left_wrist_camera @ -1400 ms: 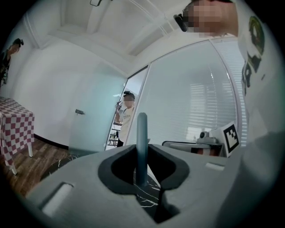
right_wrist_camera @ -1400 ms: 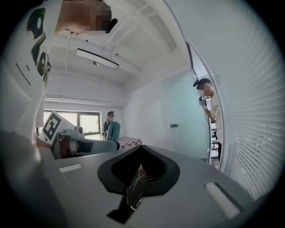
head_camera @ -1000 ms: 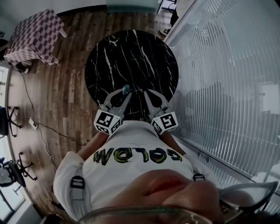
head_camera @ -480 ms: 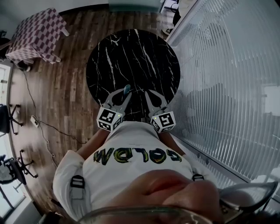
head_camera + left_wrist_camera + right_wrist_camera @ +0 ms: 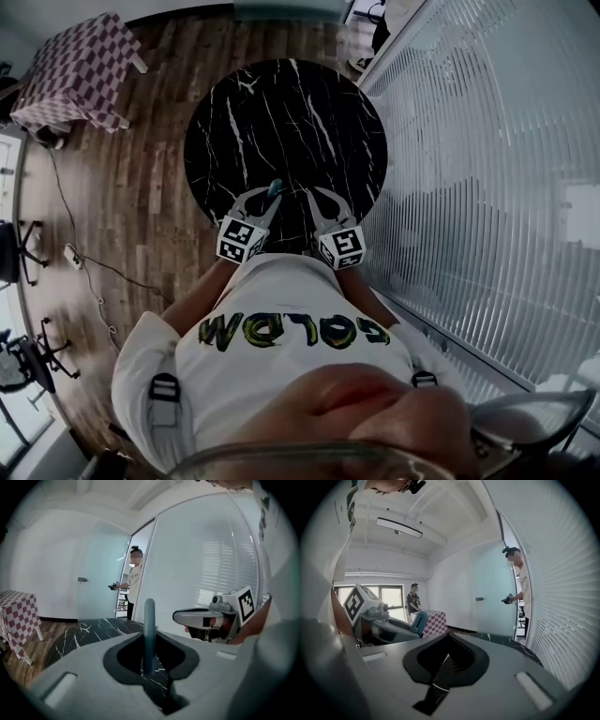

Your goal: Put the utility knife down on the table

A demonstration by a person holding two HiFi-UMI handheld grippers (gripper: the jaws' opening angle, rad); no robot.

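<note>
A teal utility knife (image 5: 149, 616) stands upright between the jaws of my left gripper (image 5: 150, 637), which is shut on it. In the head view the left gripper (image 5: 268, 195) hangs over the near edge of the round black marble table (image 5: 281, 112), with the utility knife's tip (image 5: 275, 186) poking out above its fingers. My right gripper (image 5: 312, 196) is beside it on the right, its jaws shut with nothing in them. In the right gripper view the fingertips meet at the right gripper (image 5: 448, 635), and the utility knife (image 5: 420, 620) shows at the left in the other gripper.
A checkered-cloth table (image 5: 75, 70) stands at the far left on the wooden floor. A glass wall with blinds (image 5: 487, 169) runs along the right. A cable and power strip (image 5: 70, 260) lie on the floor. A person (image 5: 135, 581) stands by the door beyond the table.
Both grippers have sunk toward the table's near edge, the left one still holding the knife. Their marker cubes look smaller in the head view.
</note>
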